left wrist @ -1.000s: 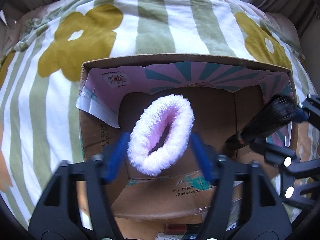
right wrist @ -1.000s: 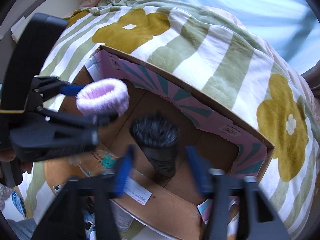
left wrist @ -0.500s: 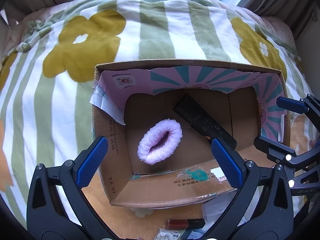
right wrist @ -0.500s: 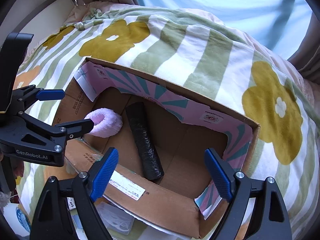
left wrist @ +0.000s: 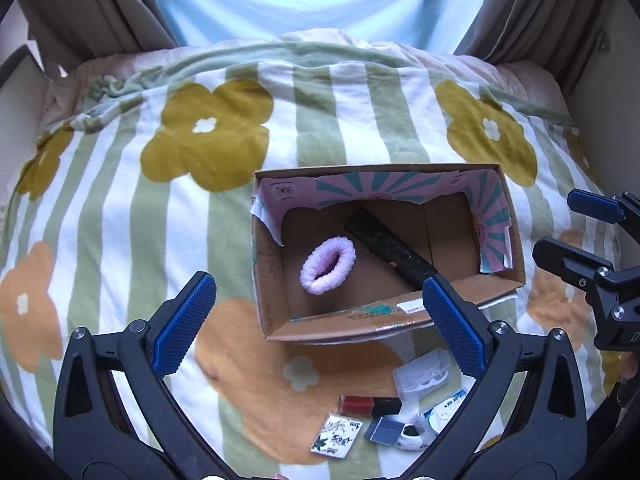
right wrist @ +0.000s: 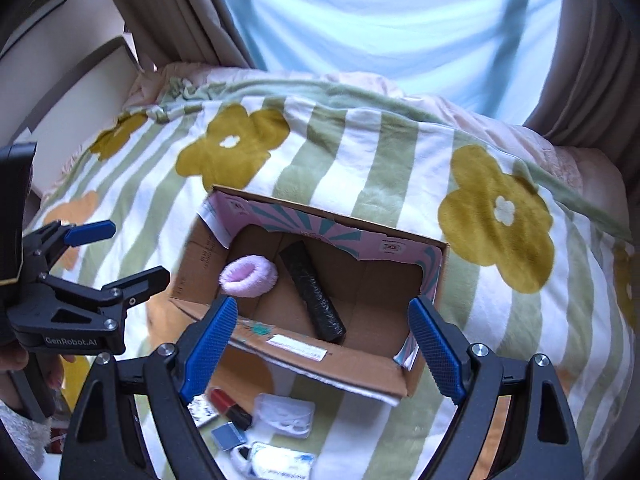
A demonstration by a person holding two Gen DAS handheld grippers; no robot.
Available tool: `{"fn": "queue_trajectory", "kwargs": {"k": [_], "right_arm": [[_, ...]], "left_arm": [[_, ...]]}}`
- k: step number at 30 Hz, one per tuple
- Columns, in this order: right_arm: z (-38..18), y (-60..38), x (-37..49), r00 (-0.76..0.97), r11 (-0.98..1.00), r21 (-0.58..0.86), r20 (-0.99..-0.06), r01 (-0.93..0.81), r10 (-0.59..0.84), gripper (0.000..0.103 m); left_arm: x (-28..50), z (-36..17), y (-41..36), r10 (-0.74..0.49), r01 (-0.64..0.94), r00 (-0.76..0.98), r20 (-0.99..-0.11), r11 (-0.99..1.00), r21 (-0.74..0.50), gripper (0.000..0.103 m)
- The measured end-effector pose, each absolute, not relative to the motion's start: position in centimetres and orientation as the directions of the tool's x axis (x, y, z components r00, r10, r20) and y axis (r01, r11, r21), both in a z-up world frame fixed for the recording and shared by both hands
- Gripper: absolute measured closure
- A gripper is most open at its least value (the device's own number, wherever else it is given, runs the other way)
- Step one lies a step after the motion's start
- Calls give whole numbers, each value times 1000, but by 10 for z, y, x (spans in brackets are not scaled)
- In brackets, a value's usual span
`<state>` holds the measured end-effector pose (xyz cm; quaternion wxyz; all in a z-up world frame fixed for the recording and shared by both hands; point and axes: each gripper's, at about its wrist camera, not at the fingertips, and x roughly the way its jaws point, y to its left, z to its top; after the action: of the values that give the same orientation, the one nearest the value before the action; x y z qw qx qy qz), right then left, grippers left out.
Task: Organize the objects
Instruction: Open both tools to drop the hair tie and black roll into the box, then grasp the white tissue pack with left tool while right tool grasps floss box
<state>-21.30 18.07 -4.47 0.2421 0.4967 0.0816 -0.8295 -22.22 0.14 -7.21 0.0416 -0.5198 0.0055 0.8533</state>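
An open cardboard box [left wrist: 276, 280] [right wrist: 192, 276] stands on the flowered blanket. Inside it lie a fluffy pink ring [left wrist: 328, 266] [right wrist: 248, 276] and a black roll [left wrist: 394, 250] [right wrist: 312, 292], side by side. My left gripper [left wrist: 316, 326] is open and empty, above the box's near edge. My right gripper [right wrist: 320, 350] is open and empty, also above the near edge. The left gripper shows in the right wrist view [right wrist: 116, 254], and the right gripper in the left wrist view [left wrist: 580, 228].
Small items lie on the blanket [left wrist: 120, 200] in front of the box: a clear plastic case [left wrist: 426, 372] [right wrist: 284, 414], a red and black tube [left wrist: 370, 405] [right wrist: 230, 404], a printed card [left wrist: 336, 434] and a white packet [right wrist: 280, 462]. Curtains hang behind the bed.
Both grippers opened, dropping the pink ring and the black roll into the box. Both then pulled back and up, so the box looks smaller.
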Motion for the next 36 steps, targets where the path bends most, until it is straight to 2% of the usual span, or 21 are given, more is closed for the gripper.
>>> {"fn": "queue_trajectory", "kwargs": {"k": [5, 8, 14, 19, 23, 31, 36], "right_arm": [[-16, 190, -176, -419, -894, 159, -840, 419, -346, 16], [-5, 196, -149, -435, -899, 191, -823, 393, -365, 1], [-2, 206, -95, -463, -898, 225, -793, 378, -394, 1], [0, 210, -53, -507, -927, 142, -803, 346, -312, 1], [5, 216, -31, -536, -931, 155, -781, 330, -319, 1], [12, 226, -22, -545, -924, 235, -753, 300, -369, 1], [0, 225, -20, -519, -925, 240, -772, 295, -367, 1]], "left_arm": [[-181, -34, -8, 61, -89, -493, -868, -996, -20, 0], [-155, -18, -16, 86, -86, -505, -859, -995, -50, 0], [-97, -6, -29, 107, -84, -521, -847, -994, -73, 0], [-53, -8, -33, 110, -75, -511, -852, -994, -84, 0], [-26, -11, -37, 120, -66, -507, -853, -993, -100, 0], [-11, -8, -41, 130, -80, -523, -842, -991, -103, 0], [-13, -14, -41, 160, -118, -499, -852, -986, -116, 0]]}}
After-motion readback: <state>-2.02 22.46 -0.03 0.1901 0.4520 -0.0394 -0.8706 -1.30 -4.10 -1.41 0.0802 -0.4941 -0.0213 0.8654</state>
